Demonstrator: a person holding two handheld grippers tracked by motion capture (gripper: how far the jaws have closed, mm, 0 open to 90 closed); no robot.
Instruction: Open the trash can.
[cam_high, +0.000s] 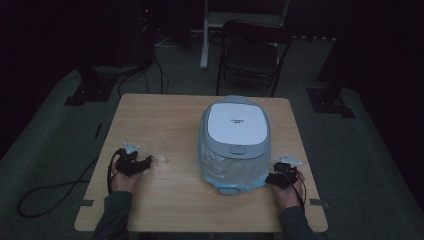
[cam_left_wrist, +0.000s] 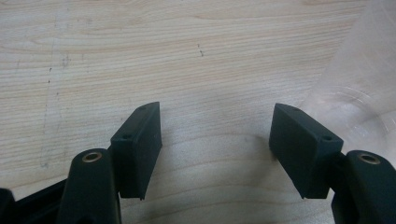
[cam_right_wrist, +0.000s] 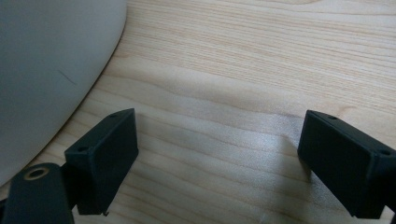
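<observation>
Looking down along the right gripper (cam_right_wrist: 217, 154), both black jaws spread wide with nothing but bare wooden table (cam_right_wrist: 261, 60) between them. Off to the upper left, curved grey wall of the rice cooker (cam_right_wrist: 46, 70), just beside the left jaw.

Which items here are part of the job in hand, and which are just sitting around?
In play:
- rice cooker, lid shut, beside the open right gripper
- clear plastic cup, next to the open left gripper

Just about:
- folding chair beyond the table
- cables on the floor
</observation>
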